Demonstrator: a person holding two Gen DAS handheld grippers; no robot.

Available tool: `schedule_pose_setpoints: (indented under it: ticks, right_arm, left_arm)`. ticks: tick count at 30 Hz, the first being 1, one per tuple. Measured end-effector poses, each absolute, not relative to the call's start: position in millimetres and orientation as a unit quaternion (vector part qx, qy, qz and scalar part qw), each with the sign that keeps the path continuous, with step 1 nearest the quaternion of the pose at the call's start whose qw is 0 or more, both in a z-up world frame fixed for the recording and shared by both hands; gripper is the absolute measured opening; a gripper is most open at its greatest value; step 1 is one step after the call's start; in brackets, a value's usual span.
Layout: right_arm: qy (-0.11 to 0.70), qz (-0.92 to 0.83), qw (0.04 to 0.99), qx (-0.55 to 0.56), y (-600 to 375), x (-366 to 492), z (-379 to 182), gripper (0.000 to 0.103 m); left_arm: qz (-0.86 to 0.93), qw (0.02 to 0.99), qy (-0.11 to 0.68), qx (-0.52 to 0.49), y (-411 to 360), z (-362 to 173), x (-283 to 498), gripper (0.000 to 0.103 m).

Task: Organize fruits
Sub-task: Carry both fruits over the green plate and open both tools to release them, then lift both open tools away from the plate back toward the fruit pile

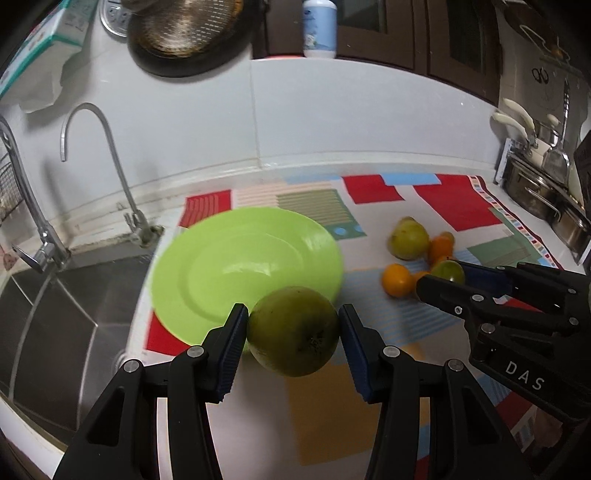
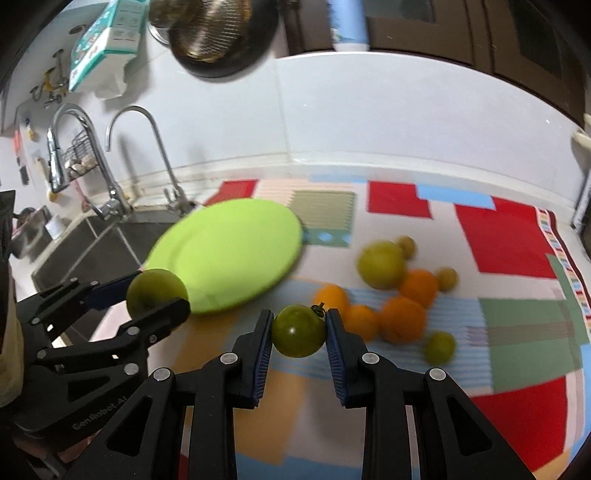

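My left gripper point(image 1: 292, 326) is shut on a large green fruit point(image 1: 293, 330) and holds it above the near rim of a lime-green plate point(image 1: 236, 266). It also shows in the right wrist view point(image 2: 157, 295), with the green fruit point(image 2: 155, 290) between its fingers. My right gripper point(image 2: 299, 328) is shut on a small dark green tomato point(image 2: 298, 331) with a stem, held above the patterned cloth point(image 2: 517, 258). In the left wrist view the right gripper point(image 1: 448, 275) holds the tomato point(image 1: 447, 271). Several oranges point(image 2: 402, 319) and green fruits point(image 2: 381, 264) lie on the cloth right of the plate point(image 2: 229, 251).
A steel sink point(image 1: 55, 317) with two faucets point(image 1: 110, 147) lies to the left. A dark pan point(image 1: 184, 33) and a bottle point(image 1: 319, 27) stand on the ledge behind. Pots and utensils point(image 1: 543, 184) stand at the far right.
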State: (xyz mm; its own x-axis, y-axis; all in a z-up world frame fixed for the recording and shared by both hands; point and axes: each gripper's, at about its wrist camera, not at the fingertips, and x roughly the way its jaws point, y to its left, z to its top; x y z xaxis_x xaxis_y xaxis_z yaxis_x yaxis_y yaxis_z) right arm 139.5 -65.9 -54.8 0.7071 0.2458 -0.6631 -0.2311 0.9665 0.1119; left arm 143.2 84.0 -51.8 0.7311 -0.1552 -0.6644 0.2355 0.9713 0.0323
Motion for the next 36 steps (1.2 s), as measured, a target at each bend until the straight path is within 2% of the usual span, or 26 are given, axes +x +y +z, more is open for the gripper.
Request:
schedule_pose_setpoints:
  ticks: [8,25,27,29,30,35,36]
  right_arm:
    - [0.346,0.163,0.924,0.005,-17.1,166.5,-45.9,0.029]
    - [0.394,0.178,0.901,-0.019,17.1,237.8,-90.9,0.030]
    - [0.394,0.177,0.902,-0.018,16.7,239.9,-91.2,0.032]
    - [0.391,0.166,0.905,-0.017,14.9,240.0,-89.8,0.040]
    - [0.387,0.163,0.907,-0.014,12.5,238.6,-88.4,0.041]
    - [0.376,0.137,0.916,-0.003,-1.7,224.9,-77.8,0.042]
    - [0.374,0.132,0.918,-0.001,-4.6,221.3,-75.7,0.045]
  left_arm:
    - [-0.108,0.928,0.351,0.064,121.5,-55.3,168.1,0.050]
    - [-0.139,0.904,0.399,0.063,141.5,-97.2,231.8,0.050]
    - [-0.136,0.907,0.394,0.064,141.2,-95.8,231.7,0.051]
    - [-0.129,0.912,0.382,0.072,140.4,-90.8,228.8,0.055]
    - [-0.124,0.914,0.378,0.075,140.3,-88.6,227.6,0.059]
    - [-0.118,0.921,0.364,0.070,143.0,-74.9,214.6,0.064]
    - [-0.117,0.923,0.361,0.068,143.6,-71.9,211.3,0.066]
